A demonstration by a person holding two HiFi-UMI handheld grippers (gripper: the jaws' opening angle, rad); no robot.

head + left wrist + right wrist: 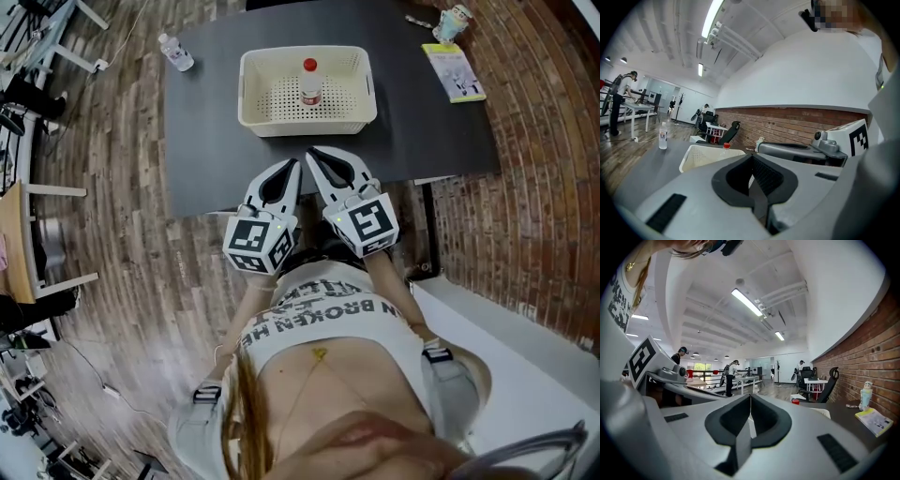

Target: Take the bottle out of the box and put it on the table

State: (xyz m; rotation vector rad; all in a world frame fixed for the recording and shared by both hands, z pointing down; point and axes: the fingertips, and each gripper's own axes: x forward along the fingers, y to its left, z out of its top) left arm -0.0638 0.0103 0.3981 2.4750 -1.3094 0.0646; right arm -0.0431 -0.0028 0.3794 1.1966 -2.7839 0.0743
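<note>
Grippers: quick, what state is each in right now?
Left gripper: shut, holding nothing.
Right gripper: shut, holding nothing.

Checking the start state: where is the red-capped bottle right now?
In the head view, the red-capped bottle stands upright inside the cream box, near its far wall. The box sits at the middle of the dark table.

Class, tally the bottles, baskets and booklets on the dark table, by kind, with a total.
Bottles: 2, red-capped bottle and clear bottle
Baskets: 1, basket
Booklets: 1, booklet
Total: 4
</note>
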